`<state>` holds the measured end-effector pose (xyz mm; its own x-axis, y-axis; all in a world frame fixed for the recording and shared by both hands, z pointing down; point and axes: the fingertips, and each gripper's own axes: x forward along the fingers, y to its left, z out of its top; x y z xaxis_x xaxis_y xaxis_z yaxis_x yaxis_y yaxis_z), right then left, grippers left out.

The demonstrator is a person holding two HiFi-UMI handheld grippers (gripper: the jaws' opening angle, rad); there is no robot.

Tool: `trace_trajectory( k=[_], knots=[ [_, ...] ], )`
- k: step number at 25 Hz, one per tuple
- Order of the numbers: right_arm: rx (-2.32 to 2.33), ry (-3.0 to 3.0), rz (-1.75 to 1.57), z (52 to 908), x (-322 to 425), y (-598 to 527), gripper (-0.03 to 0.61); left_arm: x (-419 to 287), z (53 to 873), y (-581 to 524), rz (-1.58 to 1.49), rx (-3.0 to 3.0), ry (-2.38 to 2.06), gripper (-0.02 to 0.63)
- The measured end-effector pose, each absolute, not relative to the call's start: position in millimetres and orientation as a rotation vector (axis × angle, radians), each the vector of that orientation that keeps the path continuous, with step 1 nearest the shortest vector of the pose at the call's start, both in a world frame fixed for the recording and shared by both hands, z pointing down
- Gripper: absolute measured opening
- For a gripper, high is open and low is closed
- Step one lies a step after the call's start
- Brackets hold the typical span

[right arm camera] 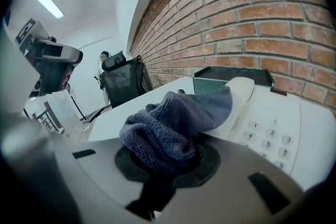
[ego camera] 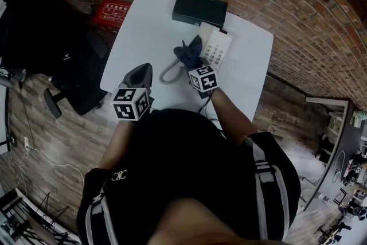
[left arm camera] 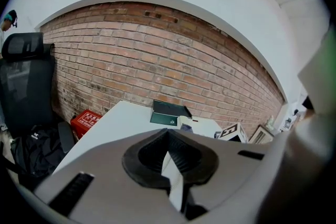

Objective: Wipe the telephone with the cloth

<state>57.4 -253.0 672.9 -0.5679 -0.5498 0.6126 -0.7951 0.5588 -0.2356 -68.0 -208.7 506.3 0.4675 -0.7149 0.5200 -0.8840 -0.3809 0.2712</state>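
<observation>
A white telephone (ego camera: pixel 217 46) lies on the white table (ego camera: pixel 148 31), its handset (right arm camera: pixel 253 96) along the left side and a grey coiled cord (ego camera: pixel 168 73) hanging toward me. My right gripper (ego camera: pixel 192 61) is shut on a dark blue cloth (right arm camera: pixel 169 122), and the cloth's front fold lies on the handset next to the keypad (right arm camera: pixel 273 140). My left gripper (ego camera: pixel 141 72) hovers over the table's near left part, apart from the phone, jaws shut with nothing held. From the left gripper (left arm camera: pixel 168 138) view, the telephone (left arm camera: pixel 202 124) is ahead to the right.
A black flat box (ego camera: pixel 199 7) sits at the table's far edge, just behind the phone. A brick wall (left arm camera: pixel 157 65) runs behind the table. A red crate (ego camera: pixel 113 11) and a black office chair (ego camera: pixel 46 49) stand on the floor to the left.
</observation>
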Motion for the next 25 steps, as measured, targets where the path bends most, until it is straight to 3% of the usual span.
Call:
trace_trajectory(
  k=[11, 25],
  knots=[
    [1.027, -2.217, 0.813, 704.1, 76.5, -213.0, 0.048, -72.0, 506.7, -205.5, 0.426, 2.194, -1.337, -0.008],
    [0.939, -2.192, 0.666, 703.1, 103.7, -210.1, 0.049, -62.7, 518.1, -192.7, 0.447, 2.157, -1.34, -0.008]
  ],
)
